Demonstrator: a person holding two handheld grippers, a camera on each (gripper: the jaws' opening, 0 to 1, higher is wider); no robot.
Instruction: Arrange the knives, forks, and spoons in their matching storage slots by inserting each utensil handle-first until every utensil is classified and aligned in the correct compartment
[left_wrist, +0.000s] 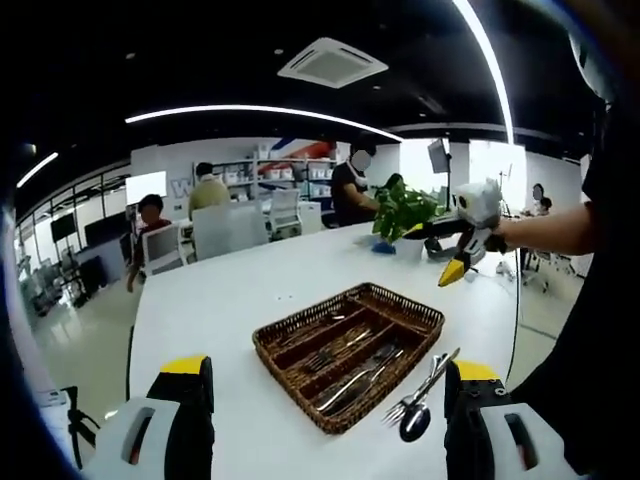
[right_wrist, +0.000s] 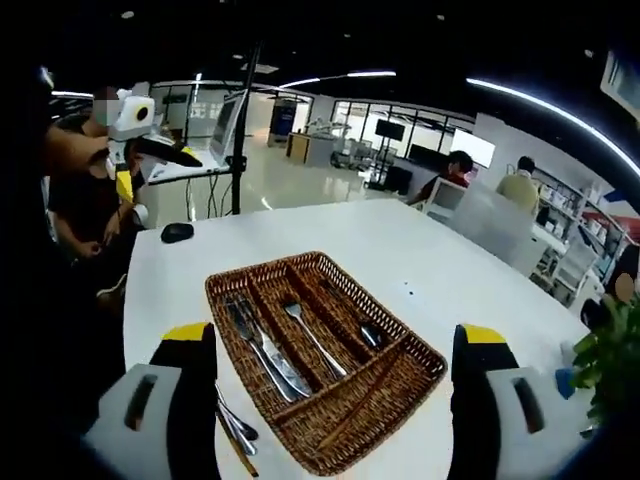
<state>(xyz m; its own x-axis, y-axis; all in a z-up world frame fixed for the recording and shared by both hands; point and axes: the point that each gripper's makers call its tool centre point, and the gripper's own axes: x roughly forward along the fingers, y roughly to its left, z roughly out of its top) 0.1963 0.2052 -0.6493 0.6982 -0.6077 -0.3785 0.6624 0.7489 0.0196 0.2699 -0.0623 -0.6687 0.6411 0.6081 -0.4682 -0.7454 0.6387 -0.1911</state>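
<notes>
Rising from the bottom of the left gripper view, the left gripper (left_wrist: 325, 420) was seen with its yellow-tipped jaws spread wide apart and nothing held between them. Just beyond it, a small cluster of loose utensils (left_wrist: 425, 392), a spoon and a fork among them, lay on the white table (left_wrist: 200, 300) touching the near corner of the wicker tray (left_wrist: 350, 365). Inside the tray, forks and other cutlery were laid lengthwise in the long compartments. Farther off, the right gripper (left_wrist: 470, 238) was held in the air above the table's far side, near a green plant (left_wrist: 405, 212); from that view its jaws could not be judged.

In the right gripper view, the right gripper (right_wrist: 335, 400) likewise had its jaws held well apart and empty. Knives (right_wrist: 262, 355) lay in one long slot of the tray (right_wrist: 330, 440), a fork (right_wrist: 312, 338) in the next, and a spoon (right_wrist: 370, 335) in a third. More loose cutlery (right_wrist: 235, 425) lay on the table beside the tray's near edge. Beyond, seated people and shelving were seen at the room's far end.
</notes>
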